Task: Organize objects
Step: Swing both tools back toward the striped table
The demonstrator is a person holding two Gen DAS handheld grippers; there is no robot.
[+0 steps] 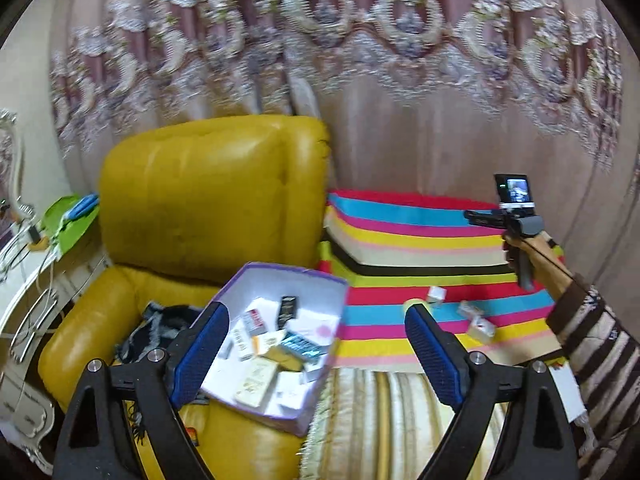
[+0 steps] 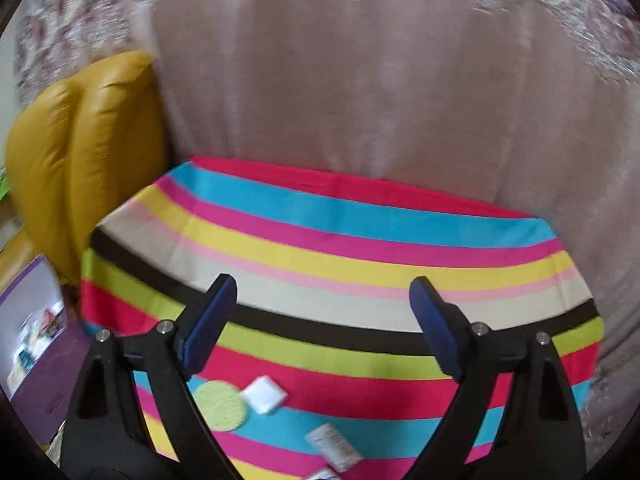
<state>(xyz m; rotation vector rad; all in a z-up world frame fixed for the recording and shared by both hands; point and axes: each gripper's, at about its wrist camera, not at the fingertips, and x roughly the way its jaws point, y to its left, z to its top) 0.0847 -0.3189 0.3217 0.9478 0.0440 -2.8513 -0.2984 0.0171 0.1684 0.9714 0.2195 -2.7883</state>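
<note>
1. Pink embroidered curtains (image 1: 400,100) hang behind a glossy yellow leather armchair (image 1: 208,192) and a bright striped cloth surface (image 2: 340,264).
2. Open purple-rimmed cardboard box (image 1: 276,344), tilted on the armchair seat, holds jumbled small packets.
3. Loose white packets (image 2: 264,394) and a round green pad (image 2: 219,404) lie near the cloth's front edge.
4. Left hand-held gripper (image 1: 316,344) and right hand-held gripper (image 2: 324,328) both gape wide, empty.

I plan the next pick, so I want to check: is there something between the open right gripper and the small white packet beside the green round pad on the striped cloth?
Nothing visible. The right gripper hangs open above the striped cloth; the white packet beside the green pad lies uncovered below it.
</note>
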